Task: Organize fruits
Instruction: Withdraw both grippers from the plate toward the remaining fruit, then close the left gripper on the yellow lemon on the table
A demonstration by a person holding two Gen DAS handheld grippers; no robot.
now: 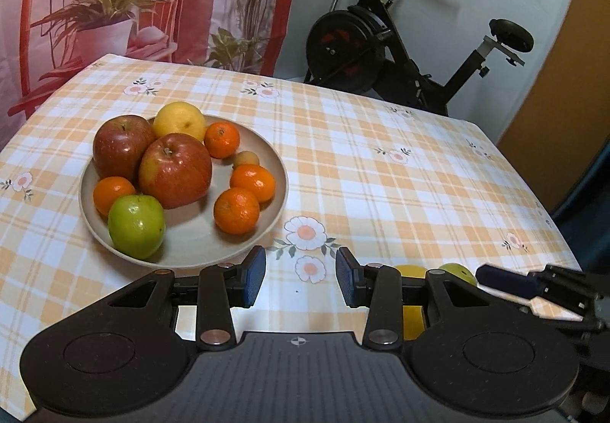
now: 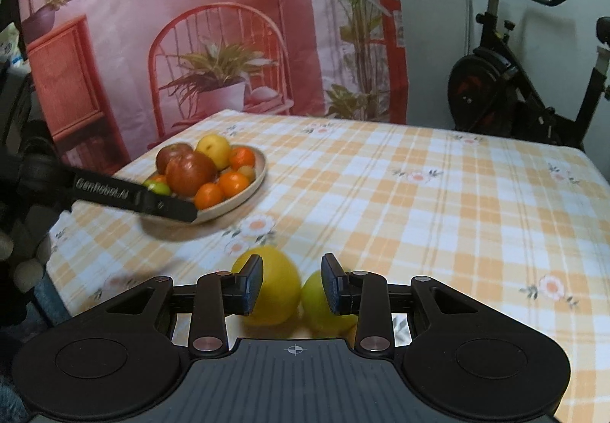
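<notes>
A beige plate (image 1: 190, 238) at the left of the checked tablecloth holds two red apples (image 1: 173, 169), a yellow fruit (image 1: 179, 119), a green apple (image 1: 136, 226), several mandarins (image 1: 236, 210) and a small tan fruit. My left gripper (image 1: 301, 278) hovers just off the plate's near rim, its jaws a little apart over bare cloth. My right gripper (image 2: 291, 283) is low near the table's front edge, jaws slightly apart. A loose yellow fruit (image 2: 276, 289) and a green fruit (image 2: 320, 304) lie side by side just beyond its pads, neither gripped.
The tablecloth (image 2: 438, 217) stretches bare to the right and back of the plate (image 2: 261, 165). A printed curtain (image 2: 190, 22) hangs behind the table and an exercise bike (image 1: 381, 53) stands beyond its far right corner. The left gripper (image 2: 167, 205) crosses the plate's front.
</notes>
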